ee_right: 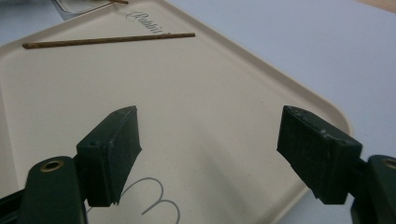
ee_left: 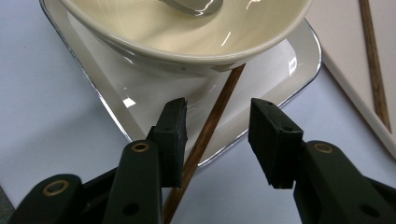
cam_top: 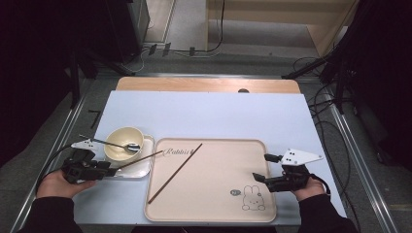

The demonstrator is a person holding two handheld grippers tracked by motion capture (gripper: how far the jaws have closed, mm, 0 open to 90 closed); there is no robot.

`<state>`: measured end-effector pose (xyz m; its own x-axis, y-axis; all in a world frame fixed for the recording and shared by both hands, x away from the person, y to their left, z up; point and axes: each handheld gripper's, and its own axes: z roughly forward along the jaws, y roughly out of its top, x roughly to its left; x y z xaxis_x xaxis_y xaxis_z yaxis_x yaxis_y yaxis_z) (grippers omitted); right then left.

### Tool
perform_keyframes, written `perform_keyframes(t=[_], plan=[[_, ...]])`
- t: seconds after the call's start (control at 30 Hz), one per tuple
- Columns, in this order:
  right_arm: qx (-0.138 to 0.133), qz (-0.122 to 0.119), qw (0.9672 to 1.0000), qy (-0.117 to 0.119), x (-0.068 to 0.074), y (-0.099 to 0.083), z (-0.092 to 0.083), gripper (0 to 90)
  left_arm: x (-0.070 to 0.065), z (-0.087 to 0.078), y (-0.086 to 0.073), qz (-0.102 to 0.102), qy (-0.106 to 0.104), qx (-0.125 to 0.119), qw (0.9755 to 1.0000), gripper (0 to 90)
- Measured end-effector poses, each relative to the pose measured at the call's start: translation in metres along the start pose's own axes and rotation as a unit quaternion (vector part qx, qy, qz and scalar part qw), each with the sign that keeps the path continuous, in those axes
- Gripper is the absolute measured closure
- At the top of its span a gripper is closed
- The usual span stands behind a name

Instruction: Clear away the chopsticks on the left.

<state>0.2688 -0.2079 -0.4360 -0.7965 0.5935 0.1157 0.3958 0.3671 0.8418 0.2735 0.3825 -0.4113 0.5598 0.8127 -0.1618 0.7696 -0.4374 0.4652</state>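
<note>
Black pads of the left hand-held gripper (ee_left: 217,140) straddle a thin brown wooden chopstick (ee_left: 210,126) without pressing it, released; its tip runs under the cream ceramic bowl (ee_left: 187,42) on the small square white dish (ee_left: 280,60). From the high view, a metal spoon (cam_top: 119,144) rests in that bowl. Over the beige plastic tray (ee_right: 210,93) the right hand-held gripper (ee_right: 210,154) gapes wide, empty; a second brown chopstick (ee_right: 107,40) lies on it, upon the pale blue tabletop (cam_top: 218,114).

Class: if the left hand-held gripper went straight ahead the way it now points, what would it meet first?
Probably the chopstick lying between the left hand-held gripper and, just beyond, the cream bowl; depth is uncertain.
</note>
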Motion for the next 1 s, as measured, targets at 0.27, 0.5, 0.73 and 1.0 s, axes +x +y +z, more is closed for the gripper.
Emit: perform_keyframes(t=[0.27, 0.5, 0.73, 1.0], plan=[[0.003, 0.003, 1.0000, -0.005, 0.000, -0.002, -0.003, 21.4, 0.003, 0.013, 0.003, 0.012, 0.010, 0.022, 0.9996, 61.5], [0.003, 0.008, 0.9999, -0.011, 0.000, -0.004, -0.007, 21.4, 0.005, 0.020, 0.004, 0.026, 0.001, 0.027, 0.9993, 65.6], [0.005, 0.009, 0.9999, -0.013, 0.000, -0.006, -0.009, 21.4, 0.005, 0.021, 0.007, 0.038, -0.004, 0.030, 0.9988, 70.0], [0.003, 0.009, 0.9998, -0.015, 0.000, -0.007, -0.010, 21.3, 0.003, 0.018, 0.006, 0.049, -0.026, 0.028, 0.9981, 75.9]])
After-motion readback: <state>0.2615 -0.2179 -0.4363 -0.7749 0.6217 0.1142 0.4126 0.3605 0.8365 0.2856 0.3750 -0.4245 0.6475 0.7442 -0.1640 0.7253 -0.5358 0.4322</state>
